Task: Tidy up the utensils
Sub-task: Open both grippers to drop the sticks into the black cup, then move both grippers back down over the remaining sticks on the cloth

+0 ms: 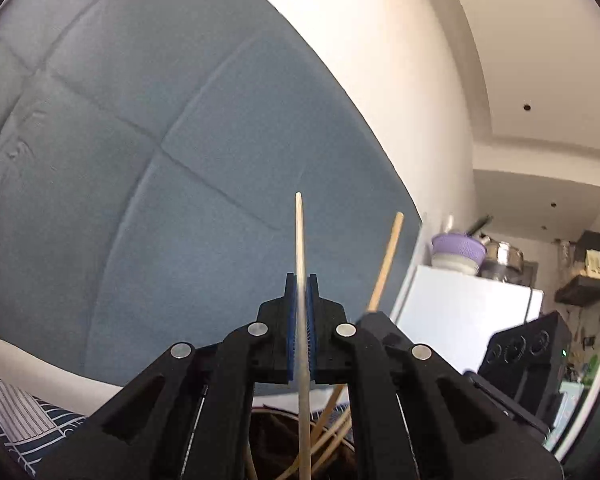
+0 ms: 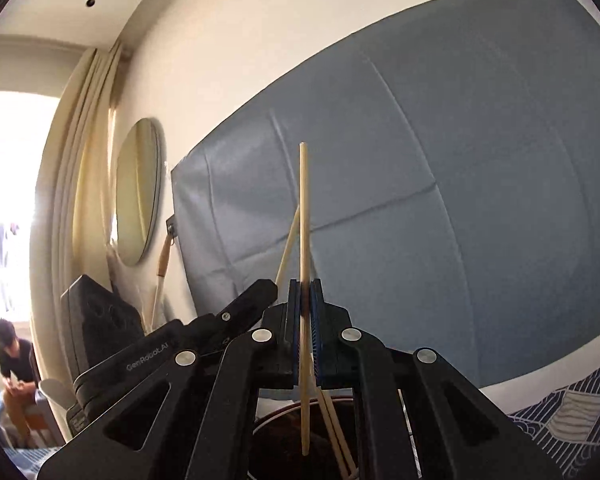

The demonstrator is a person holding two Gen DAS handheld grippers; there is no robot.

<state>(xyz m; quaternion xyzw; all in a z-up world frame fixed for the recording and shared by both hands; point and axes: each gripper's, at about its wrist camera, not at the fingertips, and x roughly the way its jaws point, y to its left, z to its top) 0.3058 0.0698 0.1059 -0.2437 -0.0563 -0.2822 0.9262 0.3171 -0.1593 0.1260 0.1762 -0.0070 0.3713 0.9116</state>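
Note:
My left gripper (image 1: 301,285) is shut on a pale wooden chopstick (image 1: 299,236) that stands upright between its blue pads. To its right a second chopstick (image 1: 387,260) leans, rising from the other gripper's black body (image 1: 380,328). In the right wrist view my right gripper (image 2: 306,286) is shut on an upright chopstick (image 2: 304,208). Behind it leans the left gripper's chopstick (image 2: 289,246) above that gripper's black body (image 2: 204,332). Below both grippers sits a dark round container (image 2: 276,436) with several loose chopsticks (image 1: 332,428) in it.
A blue-grey padded panel (image 1: 160,160) covers the wall ahead. Patterned bedding (image 1: 16,408) lies at the lower edges. A white fridge (image 1: 468,308) with pots stands at the right. A round mirror (image 2: 138,192), curtains and a seated person (image 2: 14,364) are at the left.

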